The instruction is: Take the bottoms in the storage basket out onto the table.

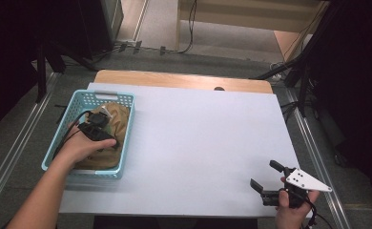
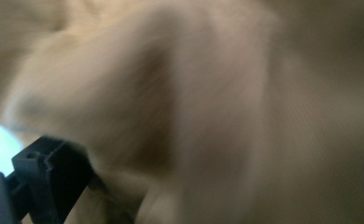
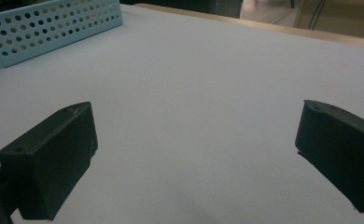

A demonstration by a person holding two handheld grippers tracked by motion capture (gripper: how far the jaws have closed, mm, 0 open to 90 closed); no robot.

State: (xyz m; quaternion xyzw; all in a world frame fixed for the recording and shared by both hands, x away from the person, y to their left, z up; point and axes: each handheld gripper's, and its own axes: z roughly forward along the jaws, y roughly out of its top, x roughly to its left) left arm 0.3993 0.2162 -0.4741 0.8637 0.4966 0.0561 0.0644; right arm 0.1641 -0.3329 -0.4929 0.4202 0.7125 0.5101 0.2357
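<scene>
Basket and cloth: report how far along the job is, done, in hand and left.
Done: little that shows; the white table top is bare. In hand: the left gripper is down inside the blue basket, over the tan cloth; its jaws look open, and no grip on the cloth shows. Left: probably closing on the cloth and lifting it out. The right gripper waits open above the table's near right corner.

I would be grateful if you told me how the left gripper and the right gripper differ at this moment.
The left gripper is down inside the light blue basket, right against the tan cloth; the right gripper is held over the bare white table, near its front right corner. The left gripper view is blurred tan fabric with one black jaw visible; the right gripper view shows both jaws standing wide apart with nothing between them. Both are black, hand-held and open.
</scene>
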